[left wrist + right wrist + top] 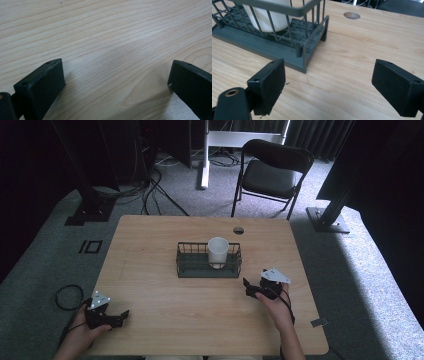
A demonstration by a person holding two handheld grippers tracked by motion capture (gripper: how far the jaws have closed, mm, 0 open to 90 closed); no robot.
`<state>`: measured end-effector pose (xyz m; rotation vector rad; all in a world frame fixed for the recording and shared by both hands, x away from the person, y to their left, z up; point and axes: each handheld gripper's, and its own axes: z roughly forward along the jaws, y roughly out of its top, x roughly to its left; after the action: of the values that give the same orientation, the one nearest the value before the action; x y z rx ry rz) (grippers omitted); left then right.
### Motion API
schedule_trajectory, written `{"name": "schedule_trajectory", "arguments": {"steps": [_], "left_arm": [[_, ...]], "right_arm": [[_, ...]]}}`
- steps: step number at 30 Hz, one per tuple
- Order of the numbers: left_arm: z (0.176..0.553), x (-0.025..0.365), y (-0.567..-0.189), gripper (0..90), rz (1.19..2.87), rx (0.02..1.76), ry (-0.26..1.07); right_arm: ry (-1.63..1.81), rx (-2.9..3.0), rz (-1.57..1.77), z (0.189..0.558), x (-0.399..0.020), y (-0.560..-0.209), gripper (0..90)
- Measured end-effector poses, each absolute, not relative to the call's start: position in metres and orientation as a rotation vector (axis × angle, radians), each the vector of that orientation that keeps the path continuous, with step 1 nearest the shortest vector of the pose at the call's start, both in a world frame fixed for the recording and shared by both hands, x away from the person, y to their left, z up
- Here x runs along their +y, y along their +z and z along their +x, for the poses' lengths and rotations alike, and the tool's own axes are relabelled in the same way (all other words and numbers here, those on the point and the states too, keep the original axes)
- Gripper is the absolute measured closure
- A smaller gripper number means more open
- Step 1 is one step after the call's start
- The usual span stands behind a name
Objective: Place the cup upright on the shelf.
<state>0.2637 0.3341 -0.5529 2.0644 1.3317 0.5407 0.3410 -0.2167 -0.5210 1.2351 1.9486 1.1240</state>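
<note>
Cup (218, 251) first: one white cup stands upright inside one dark wire basket (186, 265), toward the basket's right half, at the middle of the wooden table (165, 320). In the right gripper view the cup (268, 17) shows behind the basket's bars (309, 37), up and to the left of the jaws, with the basket's near corner just ahead of the left jaw and not touching it.

From above, the right gripper (250, 289) lies just off the basket's front right corner, near it but apart, held in a hand (278, 307) that comes in from the bottom edge. Its jaws stand wide apart with only bare wood between them (328, 82).

Over at the front left corner of the table, well apart from basket and cup, sits the left gripper (121, 316), held by the other hand (82, 330). Its jaws are also spread wide over plain table grain (116, 75), gripping nothing.

Count: one cup, one basket, two grippers, two hands. One round hole (238, 230) is cut in the tabletop behind the basket, seen also in the right gripper view (351, 15). One black folding chair (270, 172) stands on the carpet beyond the far edge.
</note>
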Motion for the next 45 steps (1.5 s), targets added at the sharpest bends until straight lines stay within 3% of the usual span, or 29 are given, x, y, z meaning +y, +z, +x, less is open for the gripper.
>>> {"name": "schedule_trajectory", "arguments": {"steps": [45], "left_arm": [[0.264,0.334,-0.553,1.2,2.063,1.331,0.542]], "right_arm": [[0.917,2.000,1.422,0.293,-0.295,-0.553,11.6]]}}
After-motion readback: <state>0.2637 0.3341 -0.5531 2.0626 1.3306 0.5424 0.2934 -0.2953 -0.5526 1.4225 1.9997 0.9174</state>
